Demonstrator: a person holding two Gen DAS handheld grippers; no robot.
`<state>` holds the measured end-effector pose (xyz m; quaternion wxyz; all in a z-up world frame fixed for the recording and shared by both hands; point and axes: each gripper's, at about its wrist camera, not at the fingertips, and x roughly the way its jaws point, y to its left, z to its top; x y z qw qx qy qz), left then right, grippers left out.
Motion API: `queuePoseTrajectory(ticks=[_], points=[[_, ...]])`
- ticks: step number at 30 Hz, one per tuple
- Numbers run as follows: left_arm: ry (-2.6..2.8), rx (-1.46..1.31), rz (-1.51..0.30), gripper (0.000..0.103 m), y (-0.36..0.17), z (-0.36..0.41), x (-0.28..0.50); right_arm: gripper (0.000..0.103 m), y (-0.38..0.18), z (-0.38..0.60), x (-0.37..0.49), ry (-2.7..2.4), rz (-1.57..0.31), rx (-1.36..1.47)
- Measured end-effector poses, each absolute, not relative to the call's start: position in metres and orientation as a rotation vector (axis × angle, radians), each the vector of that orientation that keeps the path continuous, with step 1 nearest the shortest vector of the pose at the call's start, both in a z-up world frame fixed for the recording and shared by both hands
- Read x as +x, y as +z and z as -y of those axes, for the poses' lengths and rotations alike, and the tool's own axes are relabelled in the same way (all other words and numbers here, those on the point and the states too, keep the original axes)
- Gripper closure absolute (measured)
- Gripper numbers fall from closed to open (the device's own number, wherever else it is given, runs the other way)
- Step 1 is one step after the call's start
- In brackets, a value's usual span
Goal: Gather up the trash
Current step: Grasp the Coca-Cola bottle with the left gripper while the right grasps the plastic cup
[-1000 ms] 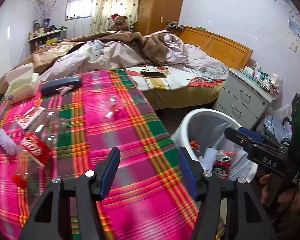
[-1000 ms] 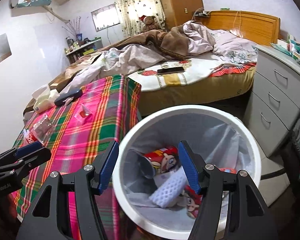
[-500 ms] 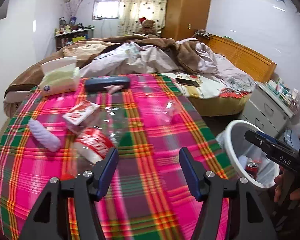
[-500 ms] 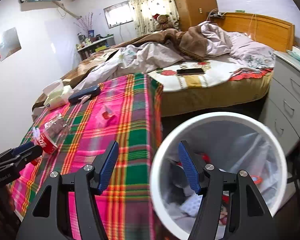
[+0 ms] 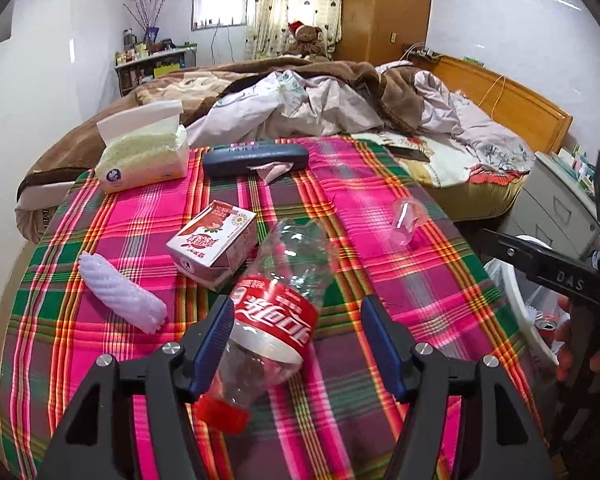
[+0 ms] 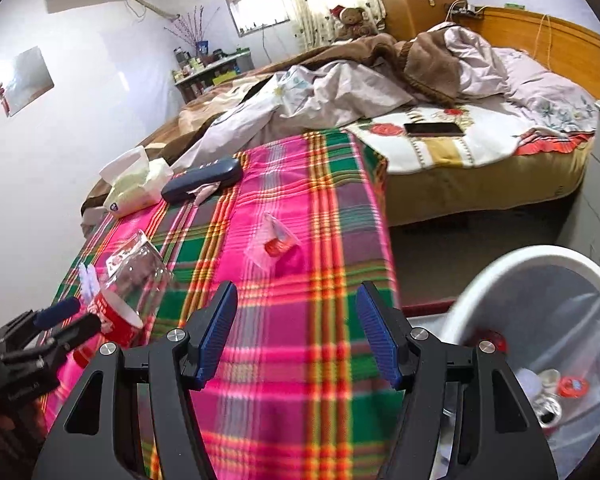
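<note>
My left gripper, jaws apart, straddles the clear cola bottle on the plaid tablecloth; my right gripper gapes empty beside the white bin.

Pink-and-green plaid tablecloth covers the table. Near its far edge there's a pale green tissue pack toward the left corner and a dark blue glasses case just beside it. Black phone lies on the unmade bed beyond.

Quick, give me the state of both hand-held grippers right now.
Left hand-held gripper: open, straddling the Coca-Cola bottle, not clamped.
Right hand-held gripper: open, holding nothing.
</note>
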<state>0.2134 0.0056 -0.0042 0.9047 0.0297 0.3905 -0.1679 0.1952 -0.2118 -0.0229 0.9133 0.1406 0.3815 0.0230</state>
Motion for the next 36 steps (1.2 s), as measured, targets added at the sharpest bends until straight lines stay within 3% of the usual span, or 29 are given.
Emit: queuePoseTrajectory(ticks=[29,33,36], points=[[-0.399,0.129,-0.925,0.035,-0.031,0.012,0.254,0.040,-0.056,0.187,0.280,0.065,-0.933,0.304],[-0.392,0.104,-0.944,0.035,-0.033,0.012,0.257,0.049,-0.058,0.186,0.281,0.060,-0.936,0.277],[-0.379,0.100,-0.944,0.035,-0.033,0.010,0.257,0.050,-0.057,0.186,0.281,0.064,-0.935,0.267]])
